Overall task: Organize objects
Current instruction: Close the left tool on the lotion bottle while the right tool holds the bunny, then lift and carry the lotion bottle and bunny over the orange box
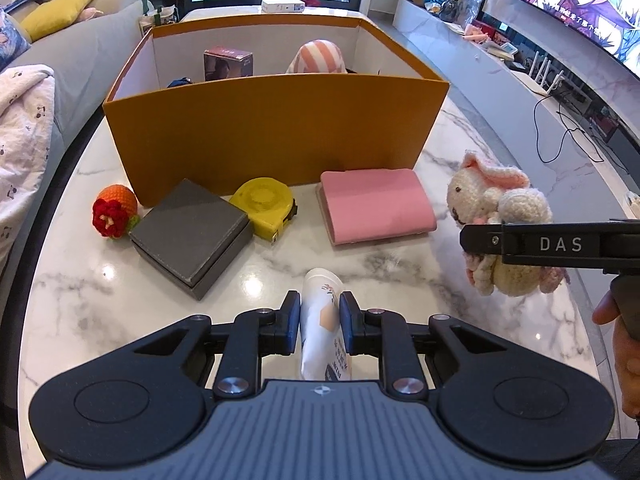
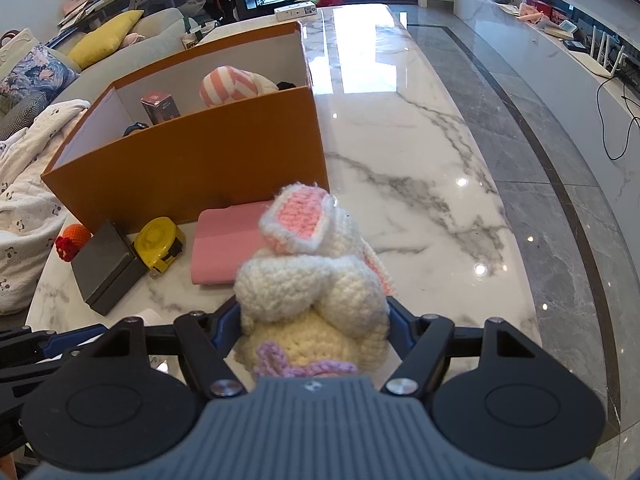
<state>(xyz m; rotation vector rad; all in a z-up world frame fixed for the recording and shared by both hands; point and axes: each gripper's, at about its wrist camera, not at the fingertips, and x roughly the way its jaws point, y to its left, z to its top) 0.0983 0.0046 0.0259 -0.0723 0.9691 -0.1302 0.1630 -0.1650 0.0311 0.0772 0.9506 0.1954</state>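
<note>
1. Your left gripper (image 1: 320,312) is pinched on a white tube (image 1: 322,320) with printed markings; both pads press its sides, and it stands between them, its top end pointing toward the box.
2. Your right gripper (image 2: 314,316) is clamped on a crocheted rabbit (image 2: 316,280), cream-bodied with a pink-lined ear. The left wrist view shows the toy (image 1: 496,208) hanging clear of the marble table (image 1: 460,168), with the finger marked "DAS" across its middle.
3. The orange box (image 1: 276,132) stands open-topped on the table beyond both tools. Inside it you have a small dark carton (image 1: 228,62), a pink-and-white striped soft item (image 1: 318,58) and a dark blue item (image 1: 180,82), of which only the top shows.
4. In front of the box, on the table, left to right: an orange crocheted ball with a red flower (image 1: 114,210), a grey lidded box (image 1: 192,232), a yellow tape measure (image 1: 266,204) and a pink case (image 1: 376,204).
5. The grey box and the tape measure lie just beside each other; contact cannot be confirmed.
6. A hand (image 1: 624,344) shows at the right edge, on the right tool's grip.
</note>
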